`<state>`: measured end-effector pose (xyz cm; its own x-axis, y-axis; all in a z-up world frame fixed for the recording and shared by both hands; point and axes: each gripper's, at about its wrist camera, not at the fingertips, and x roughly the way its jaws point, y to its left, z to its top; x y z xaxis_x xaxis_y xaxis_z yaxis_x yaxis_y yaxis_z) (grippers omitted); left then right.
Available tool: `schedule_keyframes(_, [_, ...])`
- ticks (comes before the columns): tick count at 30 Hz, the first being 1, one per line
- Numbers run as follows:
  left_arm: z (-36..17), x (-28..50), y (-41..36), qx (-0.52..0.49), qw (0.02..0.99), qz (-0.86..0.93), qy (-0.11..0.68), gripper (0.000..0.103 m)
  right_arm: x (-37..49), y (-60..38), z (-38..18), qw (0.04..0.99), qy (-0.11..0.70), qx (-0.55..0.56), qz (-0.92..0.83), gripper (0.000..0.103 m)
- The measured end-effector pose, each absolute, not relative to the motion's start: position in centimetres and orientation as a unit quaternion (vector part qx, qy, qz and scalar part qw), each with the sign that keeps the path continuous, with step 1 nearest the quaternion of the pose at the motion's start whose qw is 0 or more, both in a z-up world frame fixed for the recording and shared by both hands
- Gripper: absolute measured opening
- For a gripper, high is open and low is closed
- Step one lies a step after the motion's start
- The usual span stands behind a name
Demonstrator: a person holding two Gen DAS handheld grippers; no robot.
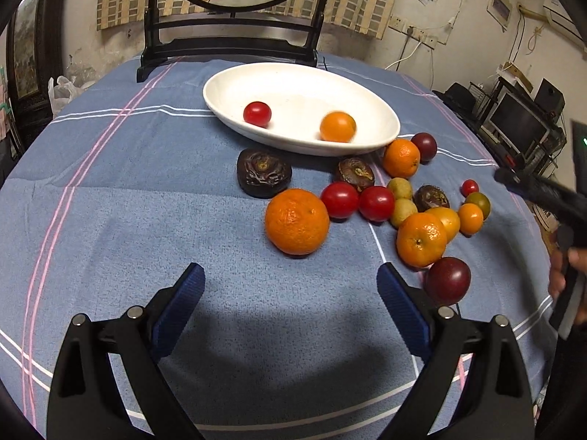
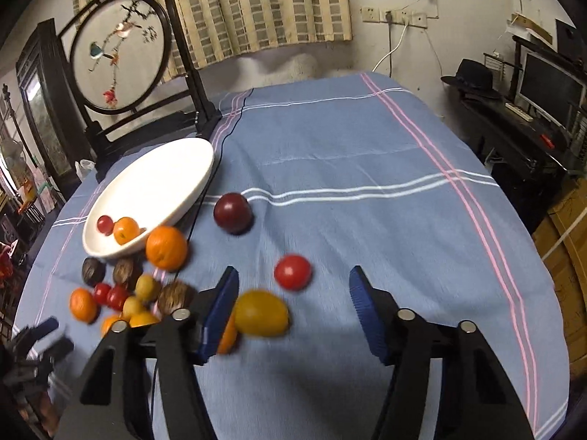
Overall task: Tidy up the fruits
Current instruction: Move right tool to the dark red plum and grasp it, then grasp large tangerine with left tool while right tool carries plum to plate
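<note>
both tools spread wide and empty: left tool point(image 1: 290, 286) hovers before a large orange point(image 1: 297, 221), right tool point(image 2: 293, 293) near a yellow fruit point(image 2: 261, 312). only two fruits sit in the white dish point(image 1: 367, 110); most remain scattered across the worktop point(image 1: 110, 201).

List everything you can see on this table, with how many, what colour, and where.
Oval ceramic dish: one, white, far centre of the cloth.
Fruits in the dish: two, a red tomato and a small orange one.
Mandarins: three, orange; the largest is nearest the left gripper.
Round plums: two, dark purple; one by the left gripper's right finger.
Wrinkled fruits: three, dark brown, below the dish.
Tablecloth: one, blue, striped.
Left gripper: open.
Right gripper: open.
</note>
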<state>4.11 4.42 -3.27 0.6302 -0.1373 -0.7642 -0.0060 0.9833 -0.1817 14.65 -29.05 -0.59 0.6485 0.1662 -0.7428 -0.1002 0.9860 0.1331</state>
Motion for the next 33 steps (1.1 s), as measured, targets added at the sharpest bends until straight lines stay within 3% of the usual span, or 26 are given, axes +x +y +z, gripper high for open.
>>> schedule_keyframes(8, [-4.0,4.8,4.3,-0.09,0.89,-0.045,0.444,0.093,20.5,-21.8,-2.2,0.893,0.432,-0.08,0.099,0.059])
schedule_keyframes(10, [-4.1,4.9,4.5,-0.096,0.888,-0.047,0.448,0.093,21.7,-21.0,-3.1,0.887,0.444,-0.088,0.095,0.054])
schedule_keyframes(11, [-4.2,5.0,4.5,-0.099,0.887,-0.047,0.45,0.093,22.3,-20.7,-3.4,0.885,0.448,-0.083,0.095,0.05])
schedule_keyframes(17, [-4.5,5.3,4.2,-0.095,0.883,-0.044,0.458,0.093,24.1,-19.0,-4.1,0.878,0.459,-0.075,0.115,0.05])
schedule_keyframes(20, [-4.6,5.4,4.0,-0.087,0.882,-0.043,0.461,0.093,25.0,-18.8,-5.1,0.861,0.488,-0.04,0.139,0.037])
schedule_keyframes(30, [-3.9,7.4,3.4,-0.053,0.885,-0.031,0.462,0.092,20.3,-21.3,-1.6,0.881,0.44,0.009,0.174,0.036])
schedule_keyframes(31, [-4.1,7.9,3.4,-0.047,0.883,-0.031,0.466,0.091,19.3,-21.7,-1.0,0.883,0.431,0.011,0.182,0.036])
schedule_keyframes(33, [-4.6,8.9,3.4,-0.043,0.877,-0.028,0.479,0.078,17.4,-22.2,-0.3,0.889,0.415,0.013,0.192,0.036])
